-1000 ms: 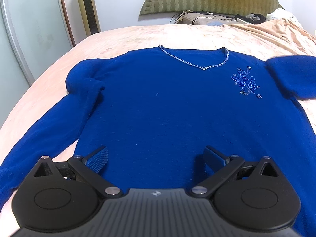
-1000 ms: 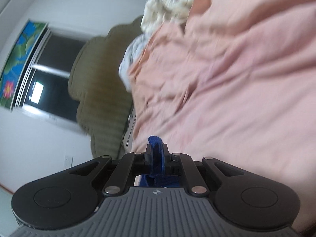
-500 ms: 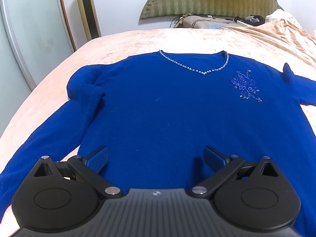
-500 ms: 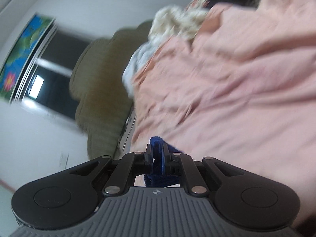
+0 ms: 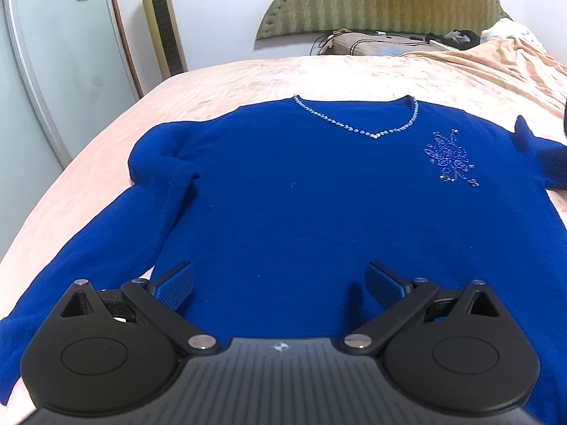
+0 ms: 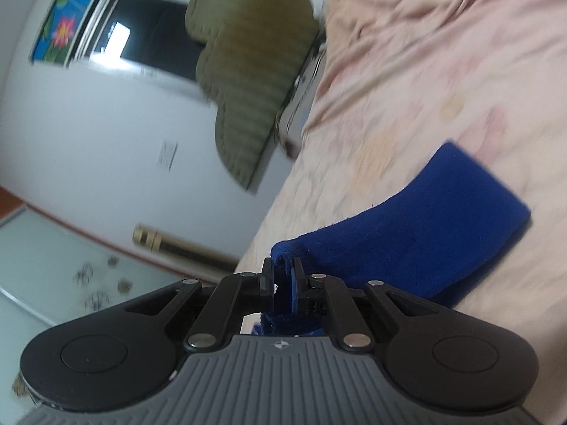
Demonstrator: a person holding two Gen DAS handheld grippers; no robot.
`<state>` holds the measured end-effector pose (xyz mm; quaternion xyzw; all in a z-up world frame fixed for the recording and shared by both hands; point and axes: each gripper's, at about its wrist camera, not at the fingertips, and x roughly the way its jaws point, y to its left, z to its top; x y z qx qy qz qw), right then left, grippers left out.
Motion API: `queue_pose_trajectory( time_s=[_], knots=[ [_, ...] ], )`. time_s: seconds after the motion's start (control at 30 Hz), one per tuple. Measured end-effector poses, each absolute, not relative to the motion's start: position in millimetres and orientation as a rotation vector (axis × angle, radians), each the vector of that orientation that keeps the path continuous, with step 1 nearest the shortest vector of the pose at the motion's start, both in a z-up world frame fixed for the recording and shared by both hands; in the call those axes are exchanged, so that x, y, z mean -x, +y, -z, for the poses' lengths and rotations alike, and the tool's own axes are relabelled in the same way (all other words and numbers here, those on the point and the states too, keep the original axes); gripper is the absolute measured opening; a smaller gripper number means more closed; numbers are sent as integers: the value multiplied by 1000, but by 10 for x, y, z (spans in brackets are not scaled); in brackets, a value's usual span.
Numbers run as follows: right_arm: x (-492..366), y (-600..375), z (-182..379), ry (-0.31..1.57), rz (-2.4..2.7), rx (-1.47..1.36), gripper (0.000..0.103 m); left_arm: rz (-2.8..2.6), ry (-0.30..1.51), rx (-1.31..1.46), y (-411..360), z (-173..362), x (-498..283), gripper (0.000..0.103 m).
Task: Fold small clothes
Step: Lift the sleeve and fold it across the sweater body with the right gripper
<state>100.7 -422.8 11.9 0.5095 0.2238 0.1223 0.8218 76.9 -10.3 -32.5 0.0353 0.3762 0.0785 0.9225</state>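
Note:
A blue sweater [image 5: 301,194] with a beaded V-neck and a sequin flower lies face up on the pink bed [image 5: 248,78]. Its left sleeve [image 5: 81,248] runs down toward the near left corner. My left gripper [image 5: 280,272] hovers open over the sweater's lower body, nothing between its fingers. The other sleeve [image 5: 542,163] stretches off the right edge. In the right wrist view my right gripper [image 6: 283,269] is shut on a fold of that sleeve [image 6: 425,226], and the cuff end trails out over the sheet to the right.
A green padded headboard [image 5: 382,3] and a pillow with cables [image 5: 368,44] are at the far end. A rumpled peach blanket [image 5: 496,63] lies far right. A gold tower unit [image 5: 161,21] and a glass door [image 5: 60,63] stand left of the bed.
The right sleeve, earlier lying over the sweater's right side, has been drawn outward to the right. The right gripper swung sideways with the fabric; the cuff now shows. The left gripper stayed put.

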Motion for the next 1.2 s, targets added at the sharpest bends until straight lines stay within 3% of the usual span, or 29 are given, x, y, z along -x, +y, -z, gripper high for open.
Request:
queue_pose_trajectory(
  time_s=[1.2],
  knots=[
    [-1887, -2166, -134, 724, -576, -940, 13, -125, 756, -48, -17, 323, -691, 103]
  ],
)
